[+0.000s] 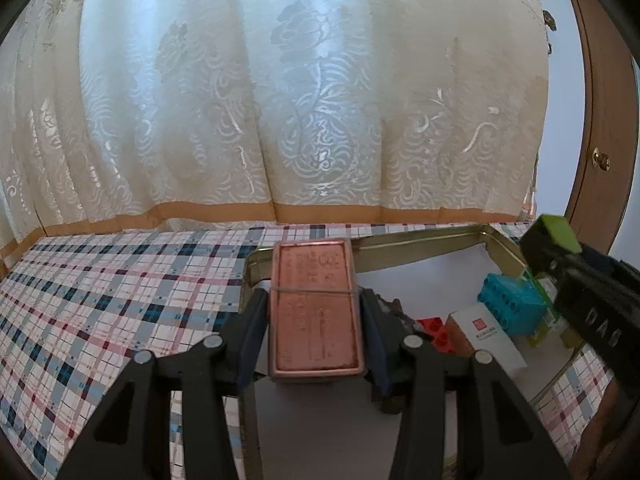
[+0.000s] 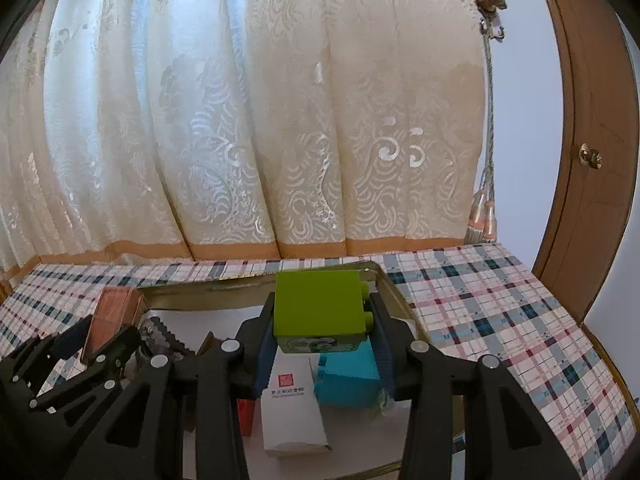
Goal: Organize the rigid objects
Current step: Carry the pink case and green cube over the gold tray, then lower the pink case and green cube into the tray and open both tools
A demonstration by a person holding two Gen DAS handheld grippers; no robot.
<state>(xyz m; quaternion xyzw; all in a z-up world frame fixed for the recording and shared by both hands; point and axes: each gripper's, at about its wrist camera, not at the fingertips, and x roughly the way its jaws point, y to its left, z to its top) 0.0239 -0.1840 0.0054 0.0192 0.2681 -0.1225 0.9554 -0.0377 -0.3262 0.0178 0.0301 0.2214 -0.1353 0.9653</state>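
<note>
My left gripper [image 1: 314,316] is shut on a copper-coloured flat tin [image 1: 314,308] with a rubber band round it, held above the left end of a gold metal tray [image 1: 420,236]. In the right wrist view that tin [image 2: 112,320] shows at the left in the other gripper. My right gripper [image 2: 324,340] is shut on a lime-green toy block [image 2: 320,304] over the tray's [image 2: 394,292] right part. Below it lie a turquoise block [image 2: 348,380], a white carton [image 2: 292,404] and a red block [image 2: 246,416]. The left wrist view shows the turquoise block [image 1: 508,304], white carton [image 1: 496,340] and red block [image 1: 434,330] too.
A plaid cloth [image 1: 100,300] covers the table, with a cream lace curtain [image 1: 280,100] hanging right behind it. A wooden door [image 2: 592,160] with a brass knob stands at the right. A dark ridged object [image 2: 164,336] lies in the tray near the left gripper.
</note>
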